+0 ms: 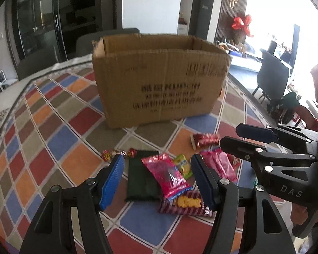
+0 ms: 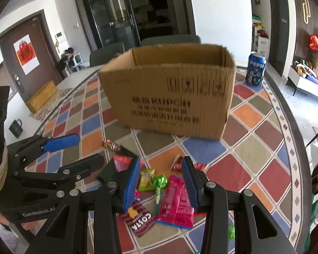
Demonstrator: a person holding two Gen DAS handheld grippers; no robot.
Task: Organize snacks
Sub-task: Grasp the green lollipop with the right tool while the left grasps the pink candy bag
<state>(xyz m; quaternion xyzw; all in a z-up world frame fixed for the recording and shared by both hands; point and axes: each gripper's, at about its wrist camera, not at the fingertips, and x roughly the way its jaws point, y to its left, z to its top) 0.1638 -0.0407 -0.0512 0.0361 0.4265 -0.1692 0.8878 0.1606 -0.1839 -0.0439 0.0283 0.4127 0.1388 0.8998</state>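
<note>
An open cardboard box (image 1: 159, 78) stands on the patchwork tablecloth (image 1: 59, 139); it also shows in the right wrist view (image 2: 169, 93). In front of it lies a pile of snacks: a dark green packet (image 1: 141, 177), a pink packet (image 1: 169, 174), a yellow-green packet (image 1: 182, 166), a striped Costa biscuit packet (image 1: 185, 205), a red packet (image 1: 206, 139) and small red candies (image 1: 118, 154). My left gripper (image 1: 158, 178) is open and empty above the pile. My right gripper (image 2: 162, 185) is open and empty over a pink packet (image 2: 176, 203) and a green lollipop (image 2: 159, 182).
A blue Pepsi can (image 2: 255, 68) stands right of the box. A black mug (image 2: 16, 127) sits at the far left on a white surface. Grey chairs (image 2: 169, 39) stand behind the table. The table's edge curves round at the right (image 2: 286, 127).
</note>
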